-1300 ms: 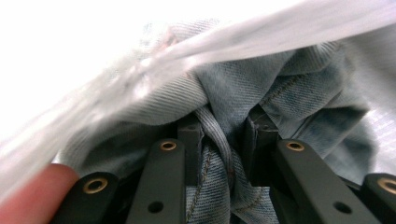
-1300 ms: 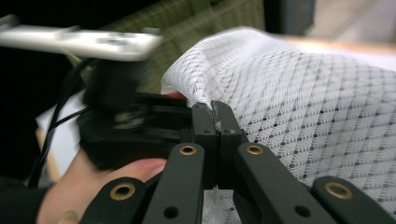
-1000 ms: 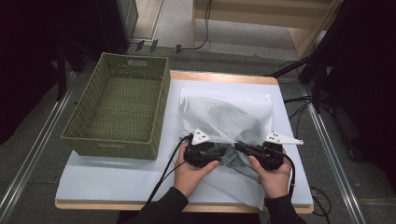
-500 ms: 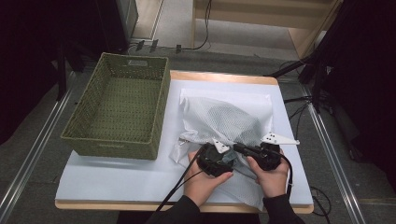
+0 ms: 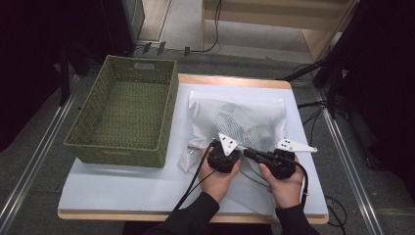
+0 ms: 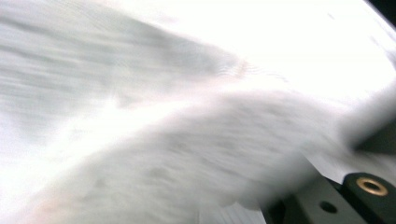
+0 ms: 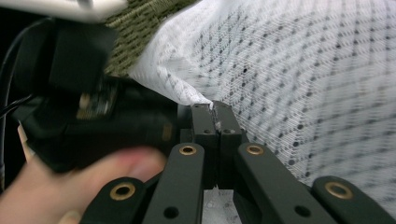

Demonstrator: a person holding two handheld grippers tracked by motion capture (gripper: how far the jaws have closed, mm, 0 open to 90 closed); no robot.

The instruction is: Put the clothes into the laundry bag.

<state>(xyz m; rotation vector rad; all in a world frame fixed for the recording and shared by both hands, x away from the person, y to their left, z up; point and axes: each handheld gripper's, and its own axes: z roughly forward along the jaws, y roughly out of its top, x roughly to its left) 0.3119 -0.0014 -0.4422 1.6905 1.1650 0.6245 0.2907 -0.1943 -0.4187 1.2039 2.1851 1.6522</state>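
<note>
The left gripper [image 5: 226, 157] had moved right and its jaws had just been closing on the white mesh bag [image 5: 244, 120], lying right of the green basket [image 5: 122, 117]. The right gripper [image 7: 214, 112] pinched the bag's near edge, jaws together, so both now seemed to hold it.

High view: fixed above the person's side of the desk [image 5: 122, 193], facing forward and down; we see the whole desk top, the green basket [image 5: 125, 115] at left and the floor beyond.

Left gripper view: rides on the left tongs [image 5: 230, 147], so close to the white mesh bag [image 6: 196, 140] that the frame is blurred.

Right gripper view: looks along the right tongs [image 7: 214, 112], also very near the mesh bag, with the left tongs' body alongside and a strip of basket weave behind.

All three views share the mesh bag; the high and right gripper views share the basket.
</note>
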